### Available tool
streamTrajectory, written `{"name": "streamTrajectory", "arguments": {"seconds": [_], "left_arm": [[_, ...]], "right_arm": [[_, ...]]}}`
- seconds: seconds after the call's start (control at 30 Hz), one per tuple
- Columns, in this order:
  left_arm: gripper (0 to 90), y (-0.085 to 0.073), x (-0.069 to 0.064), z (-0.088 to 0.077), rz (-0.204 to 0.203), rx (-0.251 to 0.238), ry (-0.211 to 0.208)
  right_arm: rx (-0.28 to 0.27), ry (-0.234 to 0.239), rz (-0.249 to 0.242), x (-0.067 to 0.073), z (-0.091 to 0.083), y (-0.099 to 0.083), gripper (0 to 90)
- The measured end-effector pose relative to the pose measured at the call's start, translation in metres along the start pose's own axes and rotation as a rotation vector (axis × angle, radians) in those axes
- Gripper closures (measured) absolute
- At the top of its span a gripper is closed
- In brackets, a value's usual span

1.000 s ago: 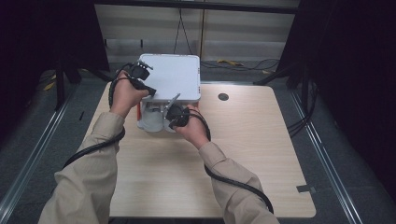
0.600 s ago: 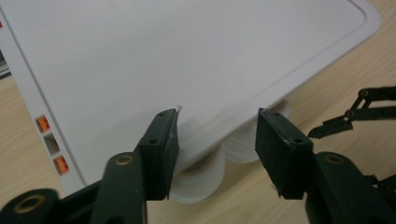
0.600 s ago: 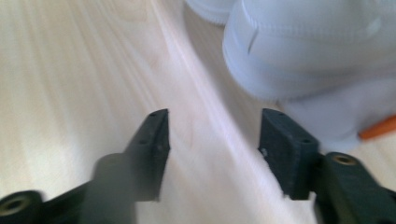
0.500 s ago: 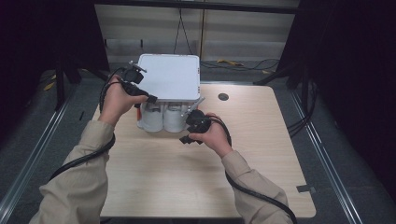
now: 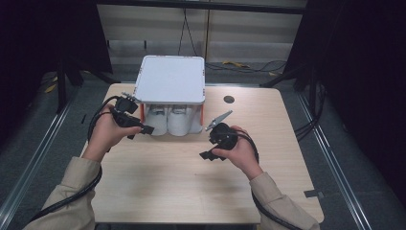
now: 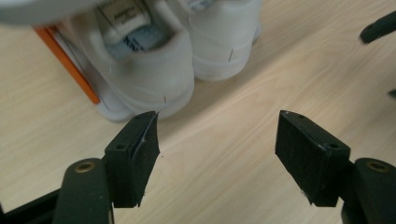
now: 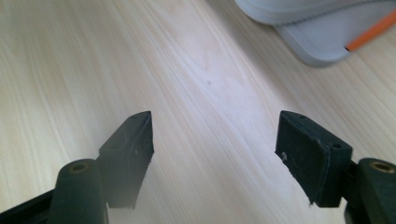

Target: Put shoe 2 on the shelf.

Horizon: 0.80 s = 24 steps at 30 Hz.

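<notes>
White shoes (image 5: pixel 173 120) sit tucked under the box lid (image 5: pixel 170 79) on the counter (image 5: pixel 191 182), and your left hand-held gripper (image 5: pixel 143 128) and right hand-held gripper (image 5: pixel 207 155), jaws just opened and empty, leave little more to do.

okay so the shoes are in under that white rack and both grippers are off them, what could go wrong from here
1. The white shoes stick out past the rack's front edge, heels toward the person; a passing hand could nudge them.
2. The left gripper, jaws just opened and empty, sits close to the rack's orange post and might bump it.
3. The right gripper's trailing cable could drag across the table.
</notes>
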<state>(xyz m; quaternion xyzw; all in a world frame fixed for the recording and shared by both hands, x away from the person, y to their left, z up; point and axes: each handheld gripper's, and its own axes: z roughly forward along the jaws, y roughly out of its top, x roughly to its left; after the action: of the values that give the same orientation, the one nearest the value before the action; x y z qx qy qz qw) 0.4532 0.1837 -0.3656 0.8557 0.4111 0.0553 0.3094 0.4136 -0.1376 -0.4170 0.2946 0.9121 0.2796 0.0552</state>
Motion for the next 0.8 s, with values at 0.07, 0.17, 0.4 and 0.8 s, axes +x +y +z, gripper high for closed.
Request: {"name": "streamTrajectory", "arguments": {"seconds": [0.07,0.17,0.4,0.8], "left_arm": [[29.6,-0.012,0.002,0.002,-0.013,0.017,-0.002],[28.2,-0.023,0.002,0.005,-0.019,0.021,-0.001],[26.1,-0.045,0.001,0.015,-0.011,0.046,0.007],[24.2,-0.077,0.0,0.031,-0.034,0.05,-0.017]], "right_arm": [[-0.002,0.001,0.012,0.0,-0.004,-0.007,26.5],[-0.012,0.002,0.016,-0.001,-0.008,-0.017,26.0],[-0.029,0.017,0.058,-0.002,-0.017,-0.037,25.1],[-0.05,-0.003,0.097,0.0,-0.03,-0.07,21.8]]}}
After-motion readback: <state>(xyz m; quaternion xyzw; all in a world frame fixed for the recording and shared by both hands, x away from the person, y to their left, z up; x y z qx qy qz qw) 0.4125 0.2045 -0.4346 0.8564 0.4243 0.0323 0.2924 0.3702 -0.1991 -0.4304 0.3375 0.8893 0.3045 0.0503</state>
